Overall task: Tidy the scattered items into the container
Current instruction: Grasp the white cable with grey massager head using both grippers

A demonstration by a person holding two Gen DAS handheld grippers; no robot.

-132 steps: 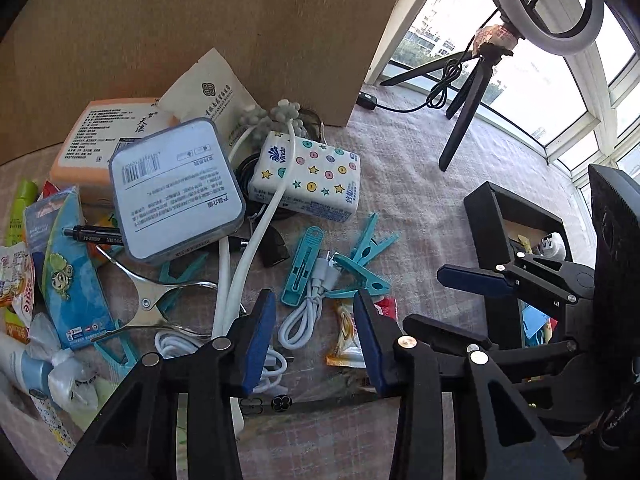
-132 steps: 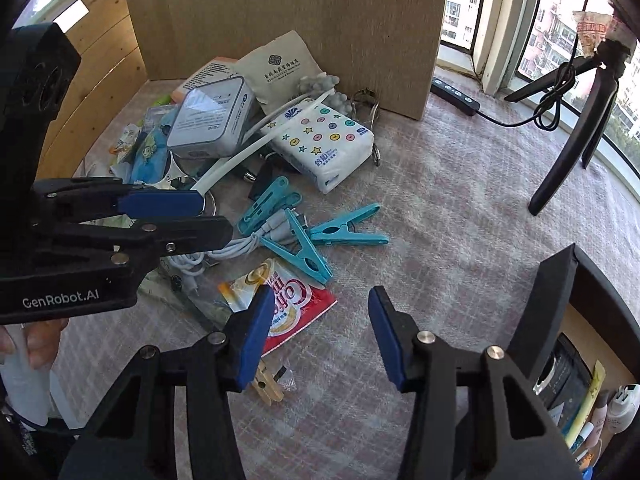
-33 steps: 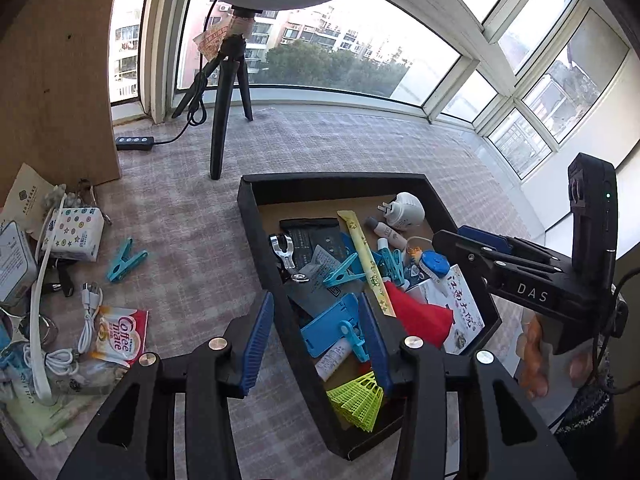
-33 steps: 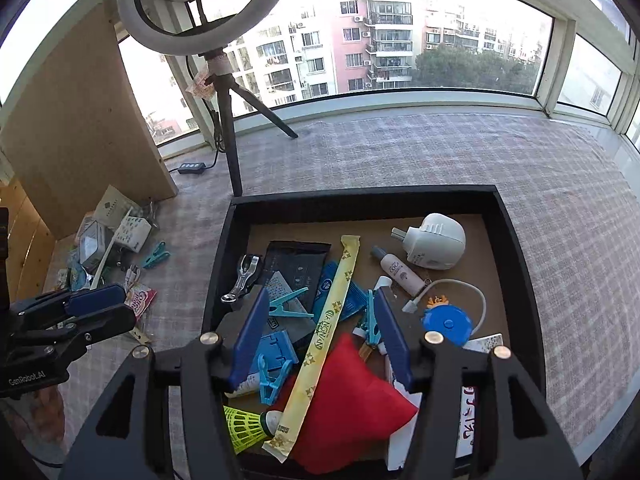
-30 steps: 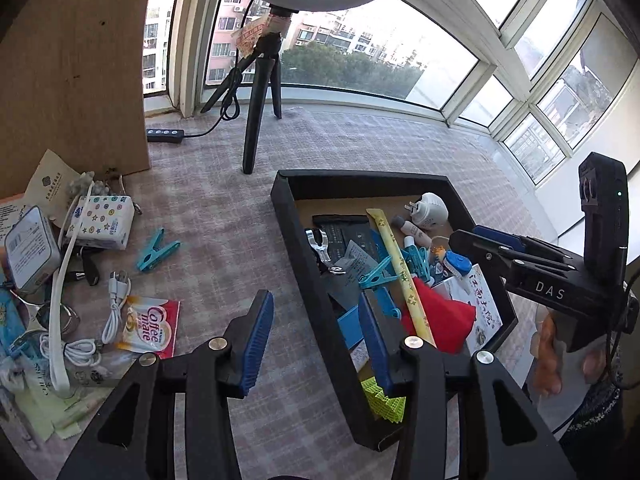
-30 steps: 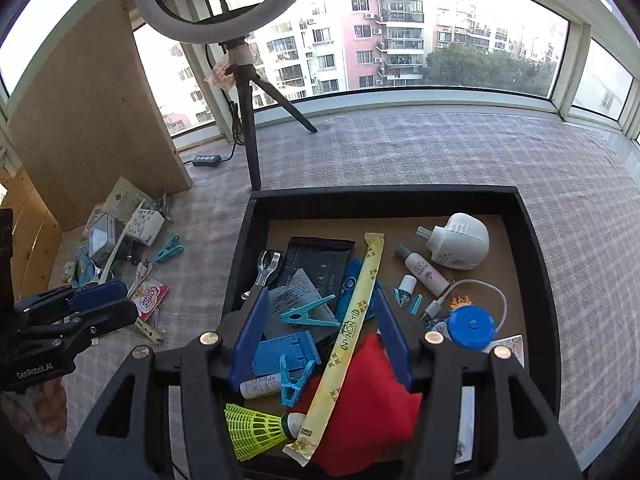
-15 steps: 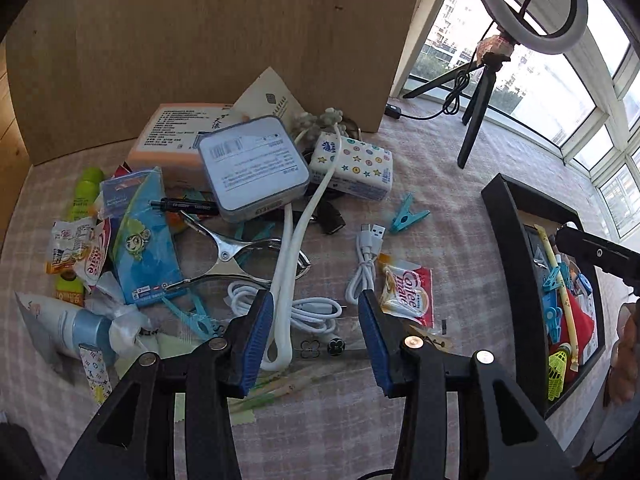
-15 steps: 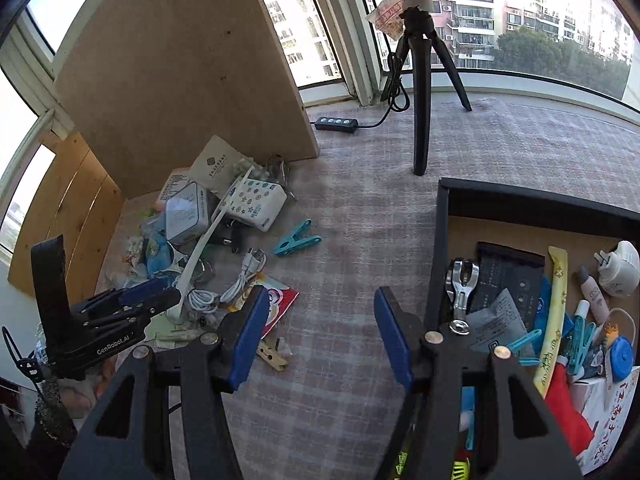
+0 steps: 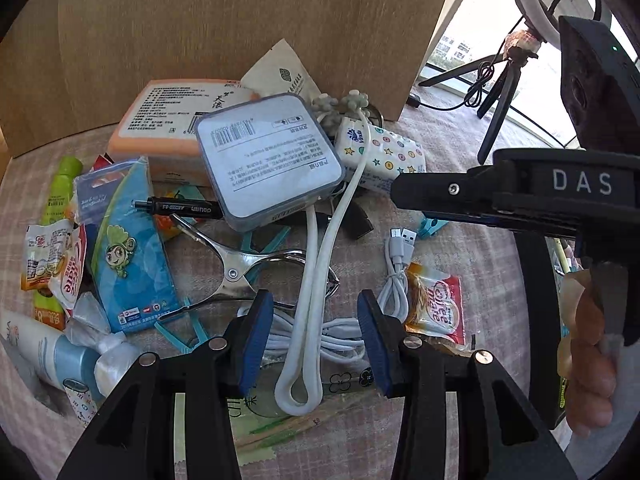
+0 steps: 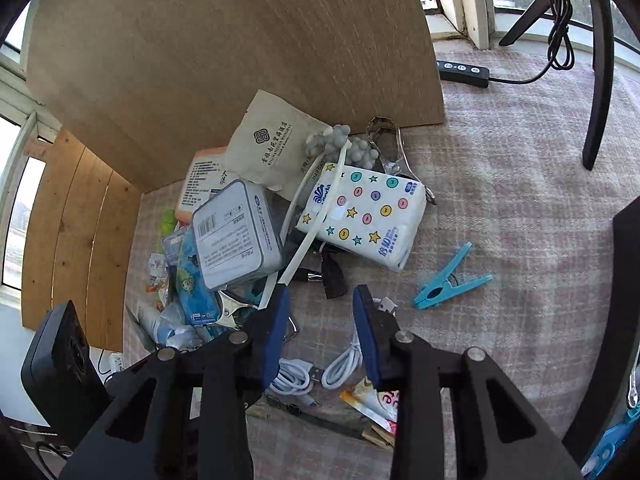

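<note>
Scattered items lie in a pile before a wooden board. A grey tin box (image 9: 269,159) (image 10: 236,234) lies on an orange pack (image 9: 168,120). A white looped band (image 9: 316,280) runs down from beside a dotted tissue pack (image 9: 386,158) (image 10: 366,216). My left gripper (image 9: 316,336) is open and empty, low over the band and a coiled white cable (image 9: 348,338). My right gripper (image 10: 320,332) is open and empty above the cable (image 10: 340,364), and shows side-on in the left wrist view (image 9: 404,192). A teal clothespin (image 10: 450,278) lies apart on the right.
A steel clamp (image 9: 256,268), black pen (image 9: 180,209), blue card pack (image 9: 128,244), coffee sachet (image 9: 436,308), tube (image 9: 52,354) and snack packets crowd the pile. The black container's wall (image 10: 626,280) stands at the right. A tripod leg (image 10: 600,80) and power strip (image 10: 464,68) are behind.
Both grippers have swung from over the black container back to the pile and come down close over it. Both stay open and empty.
</note>
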